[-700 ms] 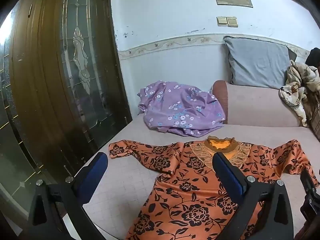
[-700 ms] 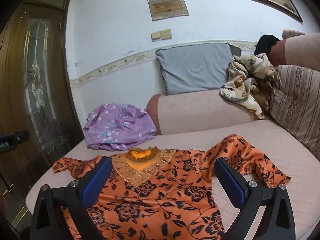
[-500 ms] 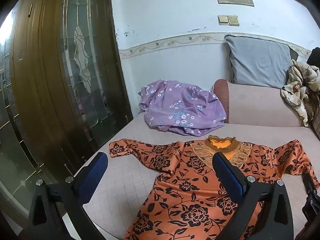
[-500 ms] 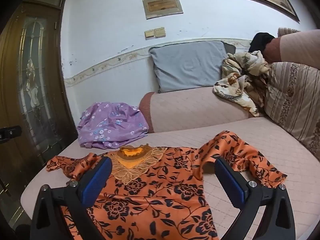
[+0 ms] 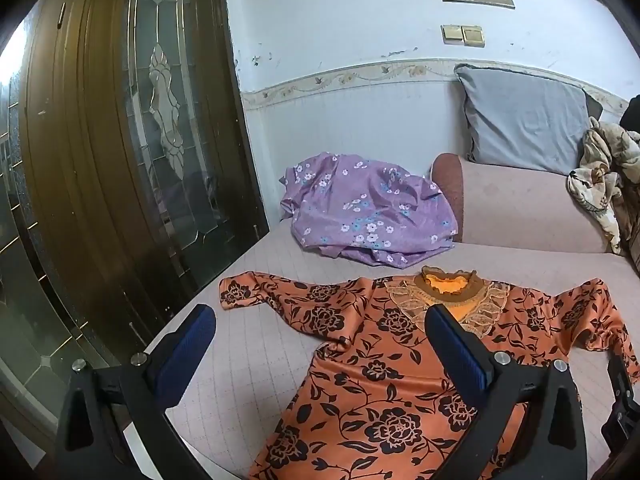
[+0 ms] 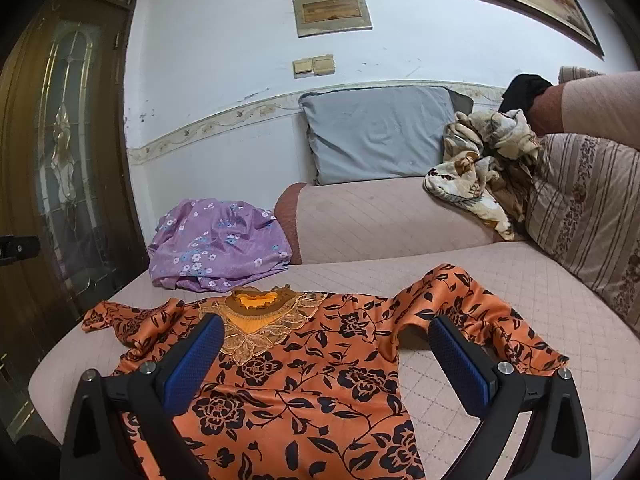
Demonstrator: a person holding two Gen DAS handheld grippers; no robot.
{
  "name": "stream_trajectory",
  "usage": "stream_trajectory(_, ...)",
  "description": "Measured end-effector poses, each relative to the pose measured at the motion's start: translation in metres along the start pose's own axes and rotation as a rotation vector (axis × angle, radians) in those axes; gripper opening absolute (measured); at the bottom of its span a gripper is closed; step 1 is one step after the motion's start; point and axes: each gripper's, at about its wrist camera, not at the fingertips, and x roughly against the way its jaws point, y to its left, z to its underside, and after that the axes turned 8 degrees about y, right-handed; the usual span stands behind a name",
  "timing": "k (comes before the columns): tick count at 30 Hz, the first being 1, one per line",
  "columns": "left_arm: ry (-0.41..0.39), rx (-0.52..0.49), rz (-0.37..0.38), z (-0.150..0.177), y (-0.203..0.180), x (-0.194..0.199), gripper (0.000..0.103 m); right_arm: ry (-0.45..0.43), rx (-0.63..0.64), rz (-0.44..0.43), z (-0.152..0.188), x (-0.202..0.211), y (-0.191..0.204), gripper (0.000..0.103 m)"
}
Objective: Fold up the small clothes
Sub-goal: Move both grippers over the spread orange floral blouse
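Both views have tilted a little further down toward the orange floral top (image 6: 304, 376) since the earlier frames. It lies spread flat on the pink sofa seat (image 6: 500, 280) — sleeves out. Left tongs (image 5: 320, 348) and right tongs (image 6: 324, 348) hover above it, jaws wide and empty.

My left wrist camera looks forward and slightly down between my wide-spread jaws, from above the near left part of the sofa seat (image 5: 256, 364), facing the brown glazed door (image 5: 120, 160) and the wall. My right wrist camera sits further right, angled down less steeply, facing the grey cushion (image 6: 380, 132) and the sofa's right end. Both views take in, at close range, the orange flowered top (image 5: 380, 380) (image 6: 304, 376), and farther off the purple cloth (image 5: 368, 212) (image 6: 220, 248) and the wall switches (image 5: 463, 35) (image 6: 314, 65).
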Motion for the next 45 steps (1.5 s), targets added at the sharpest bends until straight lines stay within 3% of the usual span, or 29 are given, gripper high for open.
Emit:
stream_trajectory(36, 0.049, -0.031, 0.012, 0.001, -0.019, -0.036, 0.103, 0.082, -0.044, 0.008, 0.007, -0.041, -0.017, 0.103)
stream_trajectory(45, 0.054, -0.023, 0.018, 0.005, -0.014, -0.032, 0.103, 0.073, -0.056, 0.011, 0.007, -0.034, -0.02, 0.103)
